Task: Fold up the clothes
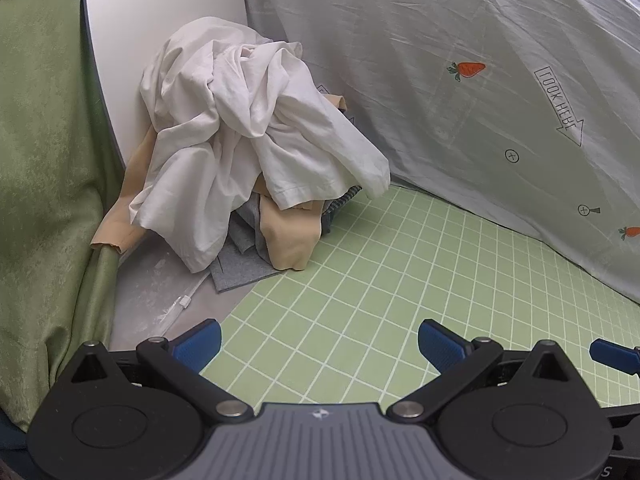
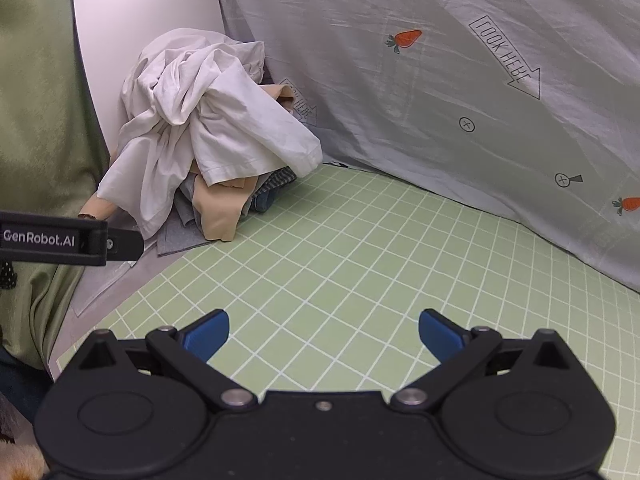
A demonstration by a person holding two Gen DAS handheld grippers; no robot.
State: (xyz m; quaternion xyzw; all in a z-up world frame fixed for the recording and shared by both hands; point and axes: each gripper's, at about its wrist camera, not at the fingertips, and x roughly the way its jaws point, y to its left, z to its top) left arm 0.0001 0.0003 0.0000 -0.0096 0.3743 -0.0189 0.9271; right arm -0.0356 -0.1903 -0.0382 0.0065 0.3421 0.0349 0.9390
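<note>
Both jaws stand wide and empty — the left hand-held gripper (image 1: 319,342) and the right hand-held gripper (image 2: 324,334) hover over the green grid mat (image 1: 360,280); the clothes pile (image 1: 248,140) — white shirt (image 2: 208,120) uppermost — sits at the mat's far left corner, well apart from both.

A heap of unfolded clothes (image 1: 248,152) sits at the far left corner of the green gridded mat (image 1: 380,280), against the white panel behind it. On top lies a crumpled white garment (image 1: 240,120), one hemmed sleeve drooping toward the mat. Beneath it a beige garment (image 1: 288,236) spills forward, over a flat grey piece (image 1: 240,276) and a dark checked one (image 1: 344,198).
</note>
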